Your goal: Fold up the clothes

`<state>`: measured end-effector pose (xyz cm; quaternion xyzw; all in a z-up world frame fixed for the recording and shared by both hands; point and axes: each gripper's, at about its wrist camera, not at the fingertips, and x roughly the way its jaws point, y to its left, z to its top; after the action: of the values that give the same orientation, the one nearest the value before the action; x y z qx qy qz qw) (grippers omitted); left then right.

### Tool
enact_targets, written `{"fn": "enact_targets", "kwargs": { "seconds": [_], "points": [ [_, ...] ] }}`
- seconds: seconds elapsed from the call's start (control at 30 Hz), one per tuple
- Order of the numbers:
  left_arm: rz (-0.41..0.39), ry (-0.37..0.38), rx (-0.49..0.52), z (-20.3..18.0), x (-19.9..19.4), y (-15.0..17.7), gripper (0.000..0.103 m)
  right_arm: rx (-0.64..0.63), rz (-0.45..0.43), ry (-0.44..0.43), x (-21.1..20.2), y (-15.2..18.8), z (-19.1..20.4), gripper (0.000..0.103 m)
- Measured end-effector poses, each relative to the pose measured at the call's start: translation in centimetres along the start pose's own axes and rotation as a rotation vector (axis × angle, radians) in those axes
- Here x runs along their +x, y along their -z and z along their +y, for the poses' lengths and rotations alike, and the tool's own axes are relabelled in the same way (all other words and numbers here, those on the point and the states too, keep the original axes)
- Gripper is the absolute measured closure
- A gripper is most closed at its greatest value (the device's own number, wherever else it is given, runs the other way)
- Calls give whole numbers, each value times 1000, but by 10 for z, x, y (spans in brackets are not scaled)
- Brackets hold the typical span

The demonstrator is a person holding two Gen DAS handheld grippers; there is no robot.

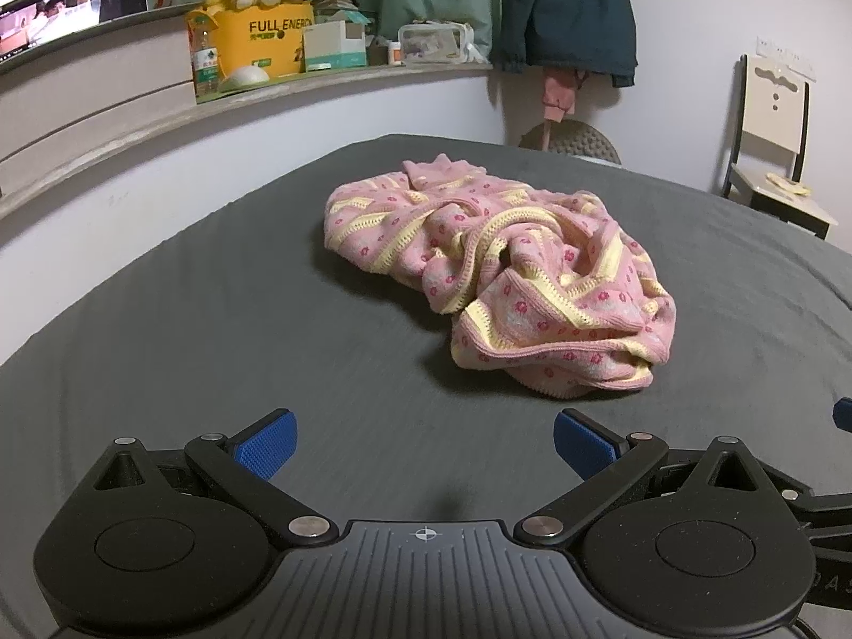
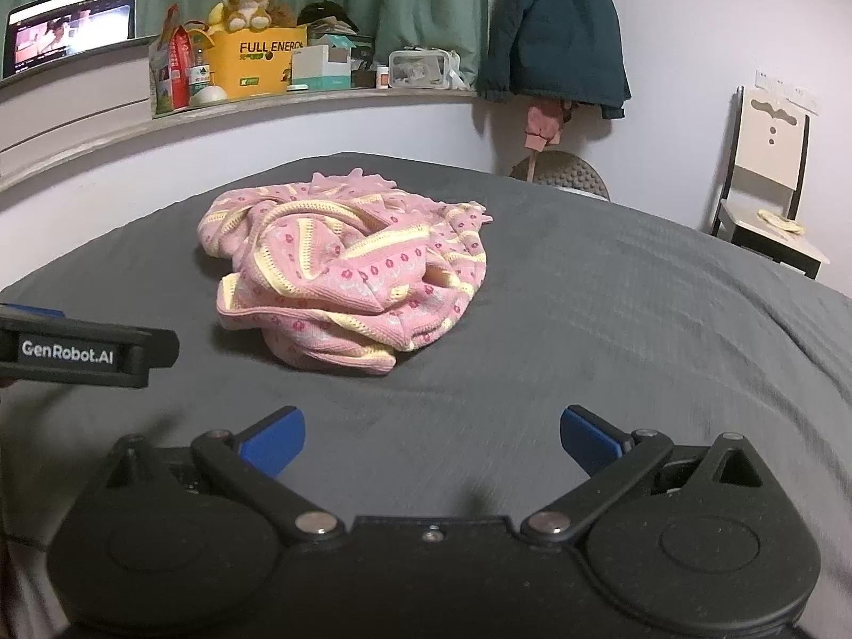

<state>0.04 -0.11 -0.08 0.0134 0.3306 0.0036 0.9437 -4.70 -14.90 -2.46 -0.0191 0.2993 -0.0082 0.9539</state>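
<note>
A pink knitted garment (image 1: 495, 271) with yellow stripes and small flowers lies crumpled in a heap on the dark grey bed (image 1: 213, 330). In the right wrist view the same garment (image 2: 346, 271) sits ahead and left of centre. My left gripper (image 1: 425, 444) hovers above the sheet short of the heap, open, with nothing between its blue pads. My right gripper (image 2: 432, 442) is also open and empty, a little back from the heap. The left gripper's black body (image 2: 80, 354) juts in at the left edge of the right wrist view.
A shelf (image 1: 341, 77) behind the bed holds a yellow box (image 1: 263, 42), a plush toy, bottles and a laptop (image 1: 69, 0). A dark jacket (image 1: 564, 10) hangs on the wall. A chair (image 1: 772, 160) stands at the far right, off the bed.
</note>
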Motion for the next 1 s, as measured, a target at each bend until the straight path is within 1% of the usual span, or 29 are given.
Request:
{"fn": "enact_targets", "kwargs": {
  "seconds": [0.07, 0.17, 0.2, 0.27, 1.0],
  "points": [
    [0, -1, 14, -1, 1, 0, 0, 9, 0, -6, -1, 0, -1, 0],
    [-2, 13, 3, 5, 4, -3, 0, 7, -1, -4, -1, -1, -2, 0],
    [-12, -9, 18, -3, 2, -1, 0, 7, -5, -4, -2, 1, -2, 0],
    [-21, -15, 15, -4, -3, 1, 0, 6, -5, -5, -3, 0, -2, 0],
    [3, -18, 20, -3, 1, 3, 0, 10, -9, -6, -4, 0, -1, 0]
  ]
}}
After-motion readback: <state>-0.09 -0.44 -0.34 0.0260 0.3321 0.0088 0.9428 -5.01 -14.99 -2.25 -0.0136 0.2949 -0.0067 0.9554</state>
